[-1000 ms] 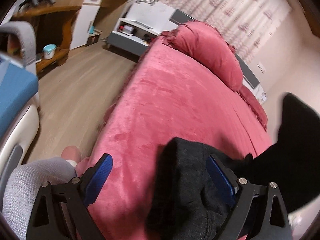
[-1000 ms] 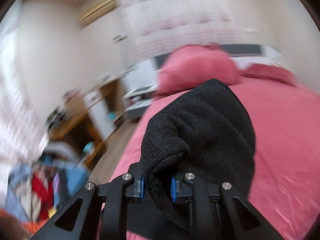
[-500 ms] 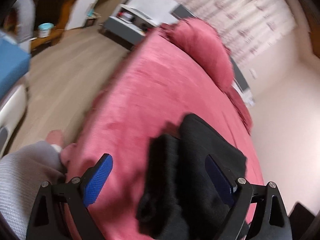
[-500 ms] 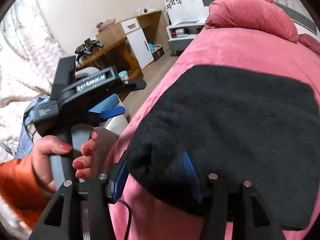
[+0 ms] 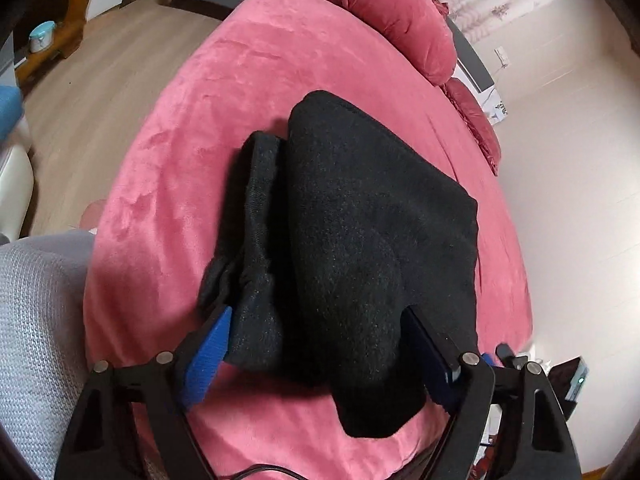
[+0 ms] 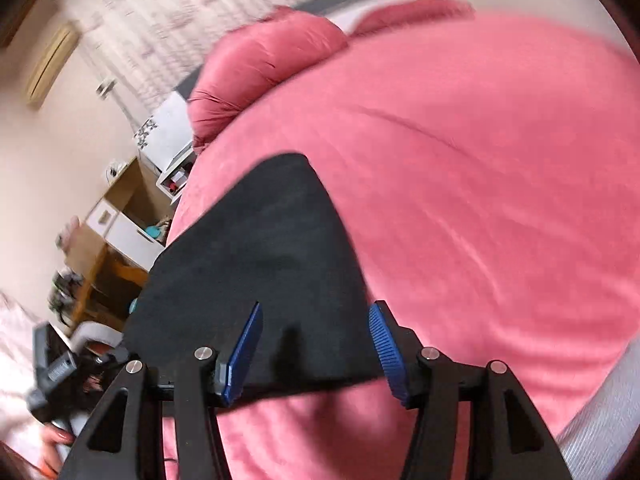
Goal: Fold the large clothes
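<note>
A second ago the right gripper [image 6: 316, 344] was holding the black knitted garment [image 5: 360, 240] up in the air, its blue pads pinched tight on a bunched fold. Now that garment is lying folded on the pink velvety bed cover [image 5: 192, 152], and the right gripper's jaws are opening, standing about half apart. From the right wrist view the near edge of the dark cloth [image 6: 260, 256] is sitting between the two blue pads [image 6: 244, 356], but neither pad is visibly pressing on it; the picture is blurred, so a light touch cannot be ruled out.

The left gripper [image 5: 316, 356] was earlier hovering wide over a corner of the cloth with most of the bed showing. Now it is tilting further down, the garment is filling the middle of its view, and its jaws are closing while remaining wide. The thick near end of the folded garment is lying between its fingers; the left blue pad [image 5: 208, 352] is right against the greyer lower layer, and the right-side finger is partly hidden behind the upper black layer, so a firm grip cannot be confirmed.

The garment is resting near the front edge of the bed, well apart from the plump pink pillow [image 5: 380, 12] at the head. A grey knitted sleeve [image 5: 40, 320] is showing at the left.
</note>
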The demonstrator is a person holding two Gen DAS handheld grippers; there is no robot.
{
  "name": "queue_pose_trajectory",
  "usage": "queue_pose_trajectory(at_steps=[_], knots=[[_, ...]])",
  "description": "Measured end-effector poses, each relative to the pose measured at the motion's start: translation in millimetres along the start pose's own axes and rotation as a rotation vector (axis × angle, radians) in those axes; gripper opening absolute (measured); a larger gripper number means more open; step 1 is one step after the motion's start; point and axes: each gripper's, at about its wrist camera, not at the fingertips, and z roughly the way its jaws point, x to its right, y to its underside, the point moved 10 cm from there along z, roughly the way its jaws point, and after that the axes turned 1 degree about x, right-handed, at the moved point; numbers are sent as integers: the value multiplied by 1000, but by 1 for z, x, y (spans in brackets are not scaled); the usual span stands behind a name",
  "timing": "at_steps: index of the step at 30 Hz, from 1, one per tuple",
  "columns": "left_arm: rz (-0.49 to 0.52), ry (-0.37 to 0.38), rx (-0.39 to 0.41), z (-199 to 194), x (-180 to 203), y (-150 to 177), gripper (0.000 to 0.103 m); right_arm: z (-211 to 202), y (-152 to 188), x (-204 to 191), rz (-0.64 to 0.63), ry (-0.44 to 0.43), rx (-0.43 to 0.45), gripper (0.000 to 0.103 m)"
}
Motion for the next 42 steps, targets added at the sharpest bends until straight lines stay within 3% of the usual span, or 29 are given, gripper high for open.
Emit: queue_pose_trajectory(at_steps=[4, 7, 10, 13, 15, 17, 19, 22, 25, 27, 29, 30, 31, 34, 39, 42], knots=[[-53, -21, -33, -2, -2, -4, 72, 8, 15, -3, 207, -199, -86, 57], [-92, 7, -43, -13, 0, -6, 65, 19, 26, -6, 402, -343, -181, 56], [-103, 15, -44, -17, -3, -9, 65, 30, 31, 6, 512, -340, -207, 54], [-57, -47, -48, -9, -1, -8, 68, 38, 26, 26, 570, -268, -169, 41], [30, -89, -42, 3, 7, -7, 63, 43, 17, 27, 534, -230, -150, 34], [157, -146, -12, 3, 14, -6, 39, 41, 8, 19, 391, -139, -121, 19], [218, -94, 23, -13, 28, -5, 23, 31, -4, -1, 252, -93, -71, 15], [351, -98, 54, -43, 38, 3, 22, 6, -15, -39, 23, -41, 6, 13], [359, -111, 6, -27, 11, 18, 23, 13, -6, -44, -38, -35, -26, 13], [323, -88, -29, -7, -5, 26, 30, 39, 15, -18, -37, 50, -92, 14], [261, -62, -53, -7, -12, 26, 47, 53, 26, 2, 47, 67, -154, 18], [243, -93, -53, -10, -20, 23, 71, 51, 24, 6, 127, 25, -149, 19], [226, -118, -56, -15, -28, 22, 80, 46, 21, 7, 162, -1, -149, 21], [189, -102, -72, -29, -35, 27, 79, 30, 17, 2, 154, 2, -174, 23], [310, -177, 109, -53, -3, 0, 81, 23, 5, -8, 106, 79, -165, 26], [337, -202, 124, -37, 12, -15, 84, 20, 14, 3, 75, 103, -203, 27]])
